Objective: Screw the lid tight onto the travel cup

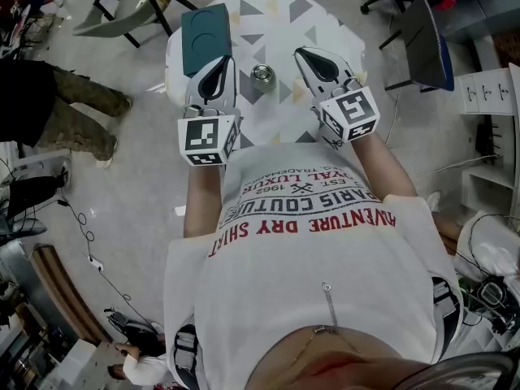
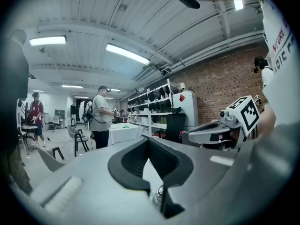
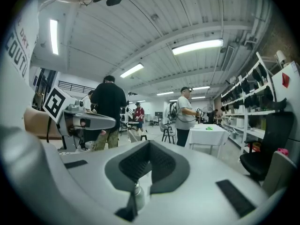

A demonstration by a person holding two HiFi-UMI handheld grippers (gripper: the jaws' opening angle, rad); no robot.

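Note:
The steel travel cup [image 1: 261,74] stands upright on the patterned tablecloth [image 1: 276,108], between and below my two raised grippers. My left gripper [image 1: 220,60] is shut and empty, to the cup's left. Shut and empty too, my right gripper [image 1: 301,52] is held to the cup's right. In the left gripper view, the cup [image 2: 159,194] shows low through the gap under the closed left gripper [image 2: 149,142], with the right gripper [image 2: 224,125] beside it. The right gripper view shows the cup [image 3: 137,194] below the closed right gripper [image 3: 149,144]. Whether the lid sits on the cup I cannot tell.
A dark teal box [image 1: 205,27] lies on the table's far left part. A folding chair [image 1: 130,15] stands beyond the table, and an office chair [image 1: 422,43] to the right. A person's legs [image 1: 77,112] are at the left. White shelves [image 1: 487,96] line the right side.

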